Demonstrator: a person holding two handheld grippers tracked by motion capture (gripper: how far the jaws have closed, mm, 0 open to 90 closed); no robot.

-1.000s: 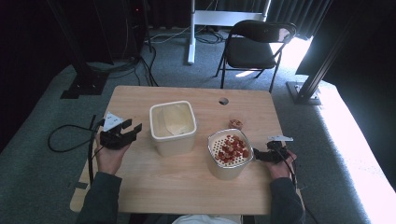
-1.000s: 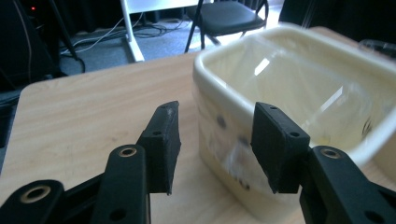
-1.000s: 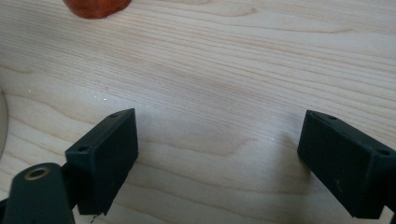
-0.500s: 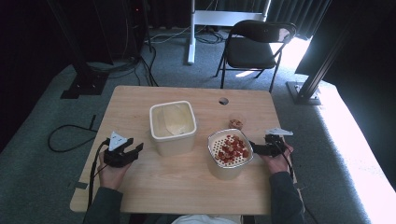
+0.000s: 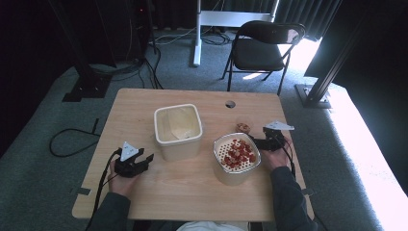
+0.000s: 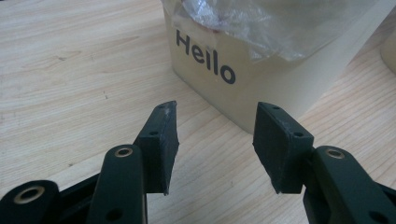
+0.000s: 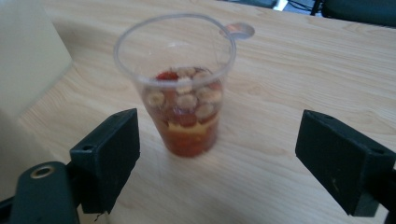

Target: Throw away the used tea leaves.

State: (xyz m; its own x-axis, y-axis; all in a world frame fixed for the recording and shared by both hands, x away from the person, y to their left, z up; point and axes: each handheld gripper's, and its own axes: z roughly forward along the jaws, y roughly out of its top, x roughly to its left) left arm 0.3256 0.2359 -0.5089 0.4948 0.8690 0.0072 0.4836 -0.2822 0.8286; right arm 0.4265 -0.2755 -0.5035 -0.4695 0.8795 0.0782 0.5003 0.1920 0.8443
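Where the light wooden table [image 5: 192, 192] carries the setup, the left gripper [image 6: 215, 140] sits low over the near-left part of the surface, jaws spread to a moderate gap with nothing between them. Just ahead of its jaws stands the cream square plastic tub [image 6: 280, 70], printed "Hello" on the facing wall and lined with a clear plastic bag; tub and jaws are apart.

The right gripper [image 7: 219, 154] has its jaws wide open. Ahead of them, upright on the table, stands the clear plastic cup [image 7: 182, 93], part-filled with red and pale pieces in reddish liquid. Cup and jaws are not touching.

In the high view, the round white perforated bowl of red pieces [image 5: 236, 156] sits just to the inner side of the right gripper [image 5: 267, 141], with the cup [image 5: 243, 127] beyond it.
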